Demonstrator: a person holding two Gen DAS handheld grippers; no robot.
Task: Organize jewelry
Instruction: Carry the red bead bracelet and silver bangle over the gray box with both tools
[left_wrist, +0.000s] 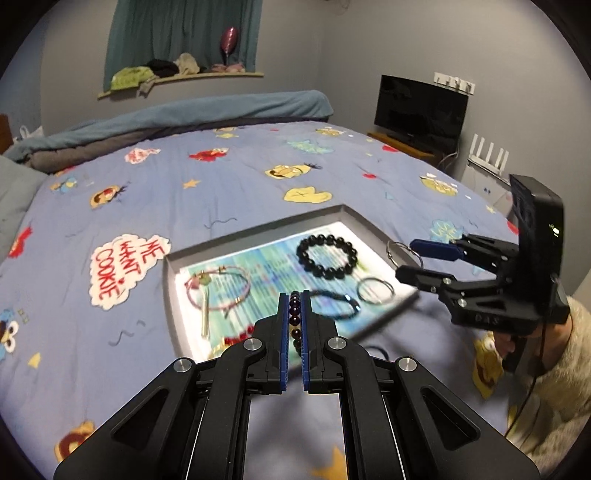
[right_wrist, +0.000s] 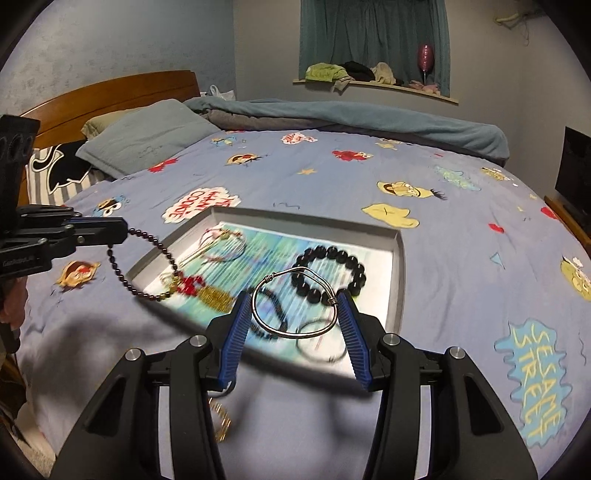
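A grey tray (left_wrist: 258, 230) (right_wrist: 397, 258) lies on the bed. In it are a black bead bracelet (left_wrist: 327, 256) (right_wrist: 328, 275), a pink cord bracelet (left_wrist: 218, 288) (right_wrist: 223, 245), a dark cord bracelet (left_wrist: 338, 302) (right_wrist: 271, 314) and a thin ring (left_wrist: 375, 290) (right_wrist: 319, 341). My left gripper (left_wrist: 294, 299) (right_wrist: 123, 230) is shut on a dark bead string (left_wrist: 294, 314) (right_wrist: 147, 264) with a red and gold tassel (right_wrist: 207, 290), hanging over the tray's near left corner. My right gripper (right_wrist: 293, 295) (left_wrist: 404, 258) holds a silver wire bangle (right_wrist: 295, 304) (left_wrist: 404, 254) between its fingers above the tray.
The bed has a blue cartoon quilt (left_wrist: 221, 177) (right_wrist: 461, 240), pillows (right_wrist: 147, 136) and a wooden headboard (right_wrist: 110, 92). A TV (left_wrist: 421, 110) stands by the wall. A small gold item (right_wrist: 221, 421) lies on the quilt under my right gripper.
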